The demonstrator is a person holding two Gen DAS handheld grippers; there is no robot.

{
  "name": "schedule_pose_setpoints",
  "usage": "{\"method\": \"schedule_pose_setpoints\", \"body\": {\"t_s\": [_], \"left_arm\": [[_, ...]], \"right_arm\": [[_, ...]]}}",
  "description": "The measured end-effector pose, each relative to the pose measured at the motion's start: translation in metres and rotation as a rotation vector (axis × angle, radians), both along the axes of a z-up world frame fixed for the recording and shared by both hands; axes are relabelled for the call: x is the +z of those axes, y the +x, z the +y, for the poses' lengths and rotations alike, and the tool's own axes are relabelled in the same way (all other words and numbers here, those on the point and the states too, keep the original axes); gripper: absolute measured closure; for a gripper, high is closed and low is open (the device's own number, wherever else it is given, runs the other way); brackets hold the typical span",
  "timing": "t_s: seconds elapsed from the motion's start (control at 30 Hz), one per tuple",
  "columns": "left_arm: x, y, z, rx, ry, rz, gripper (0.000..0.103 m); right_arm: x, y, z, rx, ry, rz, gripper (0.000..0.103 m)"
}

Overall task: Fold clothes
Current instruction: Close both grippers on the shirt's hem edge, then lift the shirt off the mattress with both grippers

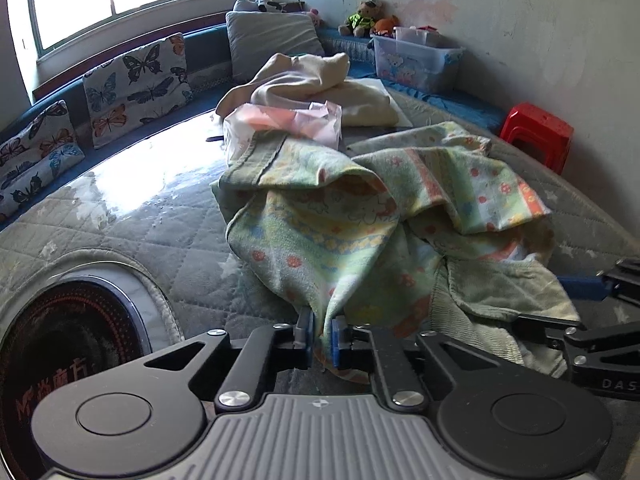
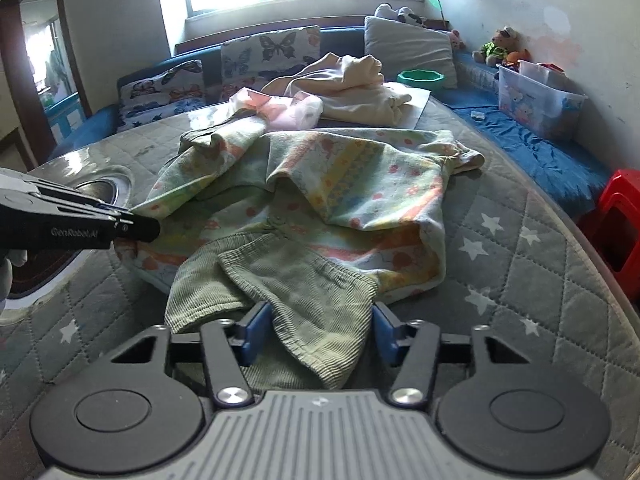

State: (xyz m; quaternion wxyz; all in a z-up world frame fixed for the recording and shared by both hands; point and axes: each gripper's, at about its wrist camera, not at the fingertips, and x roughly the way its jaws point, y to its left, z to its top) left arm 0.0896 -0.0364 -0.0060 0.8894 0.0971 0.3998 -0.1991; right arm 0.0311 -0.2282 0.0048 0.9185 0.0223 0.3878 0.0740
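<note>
Green ribbed cloth, the hem of the floral garment (image 2: pixel 320 200), is lying low in the centre of the right wrist frame between the blue pads of our right gripper (image 2: pixel 318 332); its jaws are standing about half wide around that hem, and we cannot tell whether both pads are pressing yet. Our left gripper (image 1: pixel 322 338), low in its own frame, is pinching a fold of the same garment with its jaws narrow. We judge that we are taking hold of two edges so as to lift and spread the piece on the quilted cover (image 2: pixel 520 280); next, the right jaws need to finish closing. Farther back, a cream garment (image 2: pixel 360 88) is lying crumpled mid-frame. At the upper right, a clear plastic bin (image 2: pixel 540 108) is holding small items we cannot make out.
</note>
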Motion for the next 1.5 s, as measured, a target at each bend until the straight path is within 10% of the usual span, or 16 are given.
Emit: {"method": "schedule_pose_setpoints", "body": {"t_s": [0.33, 0.8, 1.17, 1.5], "left_arm": [[0.013, -0.022, 0.031, -0.001, -0.066, 0.025, 0.094], [0.016, -0.059, 0.078, 0.01, -0.103, 0.06, 0.095], [0.015, -0.066, 0.06, -0.029, -0.021, -0.009, 0.07], [0.009, -0.059, 0.036, -0.039, 0.075, -0.094, 0.068]], "right_arm": [[0.02, -0.026, 0.002, 0.132, 0.029, 0.0, 0.071], [0.018, -0.023, 0.007, 0.085, -0.073, -0.021, 0.046], [-0.001, -0.009, 0.005, 0.049, -0.081, -0.014, 0.061], [0.002, -0.004, 0.002, 0.022, -0.069, -0.044, 0.073]]}}
